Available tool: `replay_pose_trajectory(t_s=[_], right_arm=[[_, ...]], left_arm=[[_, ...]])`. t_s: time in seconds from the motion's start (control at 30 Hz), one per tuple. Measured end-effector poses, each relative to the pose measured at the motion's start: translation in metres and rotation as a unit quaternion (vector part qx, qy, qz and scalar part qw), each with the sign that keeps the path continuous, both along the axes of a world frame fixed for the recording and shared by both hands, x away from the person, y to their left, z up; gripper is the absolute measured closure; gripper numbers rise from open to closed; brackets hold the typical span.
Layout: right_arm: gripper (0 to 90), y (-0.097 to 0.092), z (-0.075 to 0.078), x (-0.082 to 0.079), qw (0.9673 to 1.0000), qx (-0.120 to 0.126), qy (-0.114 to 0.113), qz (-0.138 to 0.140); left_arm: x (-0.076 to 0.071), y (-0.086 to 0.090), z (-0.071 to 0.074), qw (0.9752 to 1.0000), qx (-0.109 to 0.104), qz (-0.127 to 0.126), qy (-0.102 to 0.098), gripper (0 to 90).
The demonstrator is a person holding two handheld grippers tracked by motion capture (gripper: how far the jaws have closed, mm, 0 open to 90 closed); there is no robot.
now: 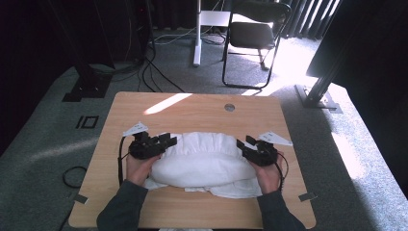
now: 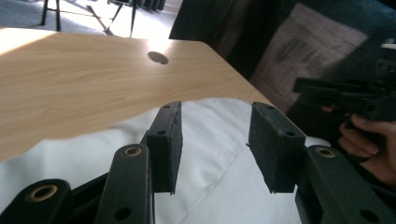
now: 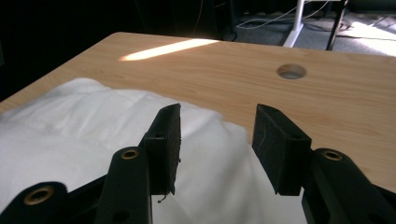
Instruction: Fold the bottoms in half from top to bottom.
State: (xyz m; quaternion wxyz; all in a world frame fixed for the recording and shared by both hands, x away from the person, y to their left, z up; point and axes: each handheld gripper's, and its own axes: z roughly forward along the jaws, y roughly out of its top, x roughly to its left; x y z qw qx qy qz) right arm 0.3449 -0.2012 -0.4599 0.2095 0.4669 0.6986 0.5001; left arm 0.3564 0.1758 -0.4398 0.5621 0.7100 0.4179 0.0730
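Grey carpet, black chair, sunlight patches

Bare table beyond white pillow; pillow bulks between both tools

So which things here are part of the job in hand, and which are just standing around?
In the job:
- white pillow, bunched in the middle of the wooden table
- left claw, open at the pillow's left end
- right claw, open at its right end

Just about:
- black folding chair on the carpet beyond the table
- white stand leg
- floor cables
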Motion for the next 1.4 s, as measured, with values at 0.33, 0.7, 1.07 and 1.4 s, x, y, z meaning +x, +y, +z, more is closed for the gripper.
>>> replay_pose_trajectory(t_s=[0.33,0.7,1.07,1.4], right_arm=[[54.3,0.053,-0.032,0.031,0.9973,-0.059,0.044,0.002],[55.9,0.047,-0.087,-0.011,0.9923,-0.112,0.054,-0.002],[55.9,0.051,-0.095,-0.009,0.9916,-0.116,0.058,-0.005],[55.9,0.052,-0.096,-0.009,0.9916,-0.114,0.061,-0.011]], left_arm=[[0.005,-0.036,-0.058,0.9959,0.067,-0.006,0.060,55.5],[-0.024,-0.022,-0.108,0.9958,0.079,-0.010,0.045,55.7],[-0.014,-0.004,-0.086,0.9927,0.113,0.040,0.014,49.7],[0.015,0.035,-0.069,0.9807,0.143,0.125,0.045,35.6]])
